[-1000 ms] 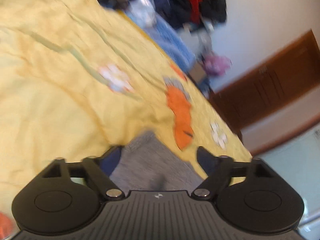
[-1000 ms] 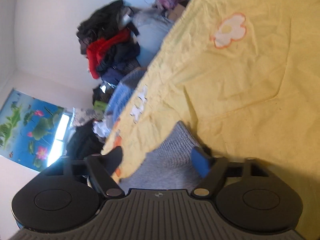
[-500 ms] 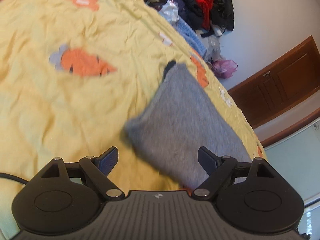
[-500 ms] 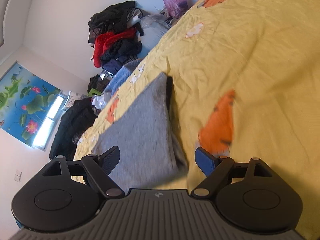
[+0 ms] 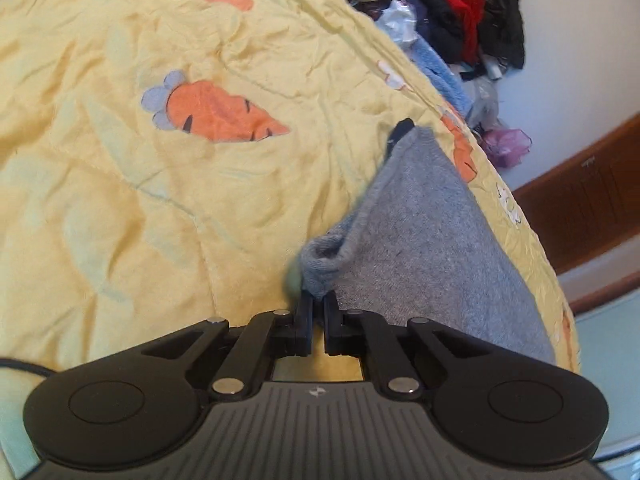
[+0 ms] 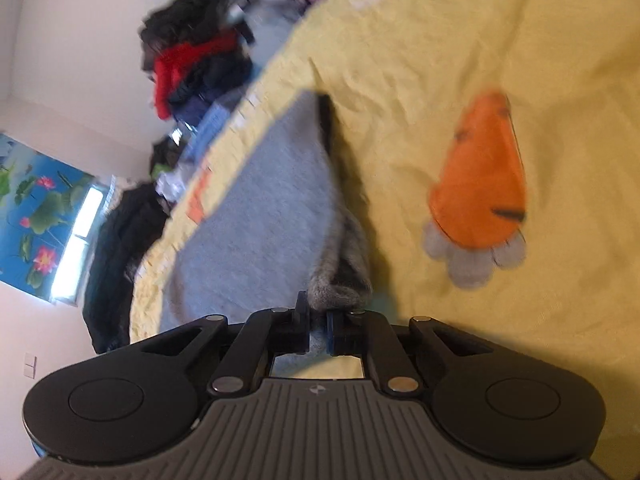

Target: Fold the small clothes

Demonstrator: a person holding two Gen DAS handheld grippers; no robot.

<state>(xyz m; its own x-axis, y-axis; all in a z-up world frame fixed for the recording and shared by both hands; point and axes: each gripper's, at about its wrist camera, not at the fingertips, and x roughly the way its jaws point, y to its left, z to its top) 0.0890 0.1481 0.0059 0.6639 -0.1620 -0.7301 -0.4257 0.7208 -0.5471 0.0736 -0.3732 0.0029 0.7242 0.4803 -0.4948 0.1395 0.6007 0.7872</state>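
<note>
A small grey knit garment (image 5: pixel 424 248) lies folded on a yellow bedsheet (image 5: pixel 120 200), near the bed's edge. A dark layer shows at its far corner. My left gripper (image 5: pixel 318 300) is shut on the garment's near corner, which bunches up between the fingers. In the right wrist view the same grey garment (image 6: pixel 272 200) stretches away from me. My right gripper (image 6: pixel 318 308) is shut on its near bunched corner.
The sheet has orange carrot prints (image 5: pixel 216 112), one also in the right wrist view (image 6: pixel 480 184). A pile of dark and red clothes (image 5: pixel 452 12) lies beyond the bed's edge. A brown wooden door (image 5: pixel 580 200) stands at right.
Both grippers were open half a second ago, each around a corner of the grey garment. Both have now shut on those corners and pinch the cloth.
</note>
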